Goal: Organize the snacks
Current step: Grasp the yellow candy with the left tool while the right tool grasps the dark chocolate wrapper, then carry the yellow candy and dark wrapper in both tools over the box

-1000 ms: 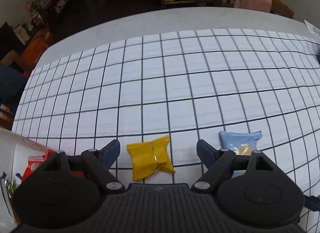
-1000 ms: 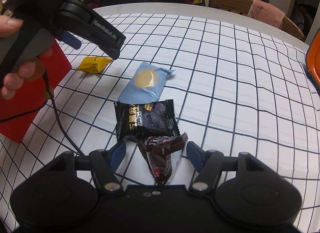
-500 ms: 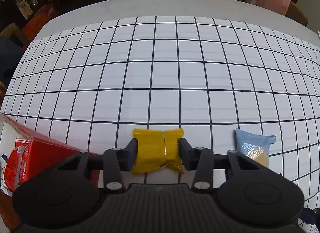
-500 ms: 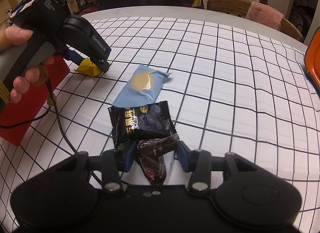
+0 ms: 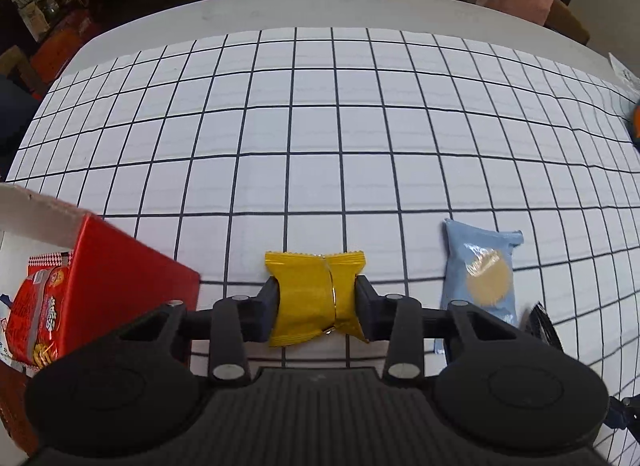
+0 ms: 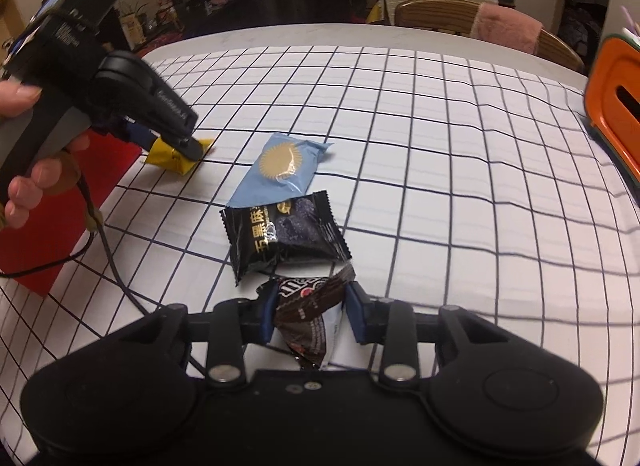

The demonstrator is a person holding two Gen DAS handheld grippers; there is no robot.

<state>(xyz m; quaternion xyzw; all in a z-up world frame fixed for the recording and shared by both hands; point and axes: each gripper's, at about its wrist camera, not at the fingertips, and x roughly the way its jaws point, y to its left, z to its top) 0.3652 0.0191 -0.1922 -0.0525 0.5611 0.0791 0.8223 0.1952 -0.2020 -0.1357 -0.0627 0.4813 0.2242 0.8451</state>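
My left gripper [image 5: 316,300] is shut on a yellow snack packet [image 5: 310,298], just above the checked tablecloth; the packet also shows in the right wrist view [image 6: 170,153] under the left gripper [image 6: 188,147]. My right gripper [image 6: 310,308] is shut on a dark brown candy packet [image 6: 306,316]. A light blue packet [image 5: 480,278] lies right of the left gripper and shows in the right wrist view [image 6: 280,169]. A black packet [image 6: 280,231] lies just ahead of the right gripper.
A red box [image 5: 116,286] with snack packs [image 5: 34,314] inside stands at the left; it shows as a red side [image 6: 40,234] in the right wrist view. An orange container [image 6: 616,105] stands at the table's right edge. A wooden chair [image 6: 480,21] stands behind the table.
Both grippers closed from open: the left onto the yellow packet, the right onto the dark brown packet. The red box now shows closer at the left.
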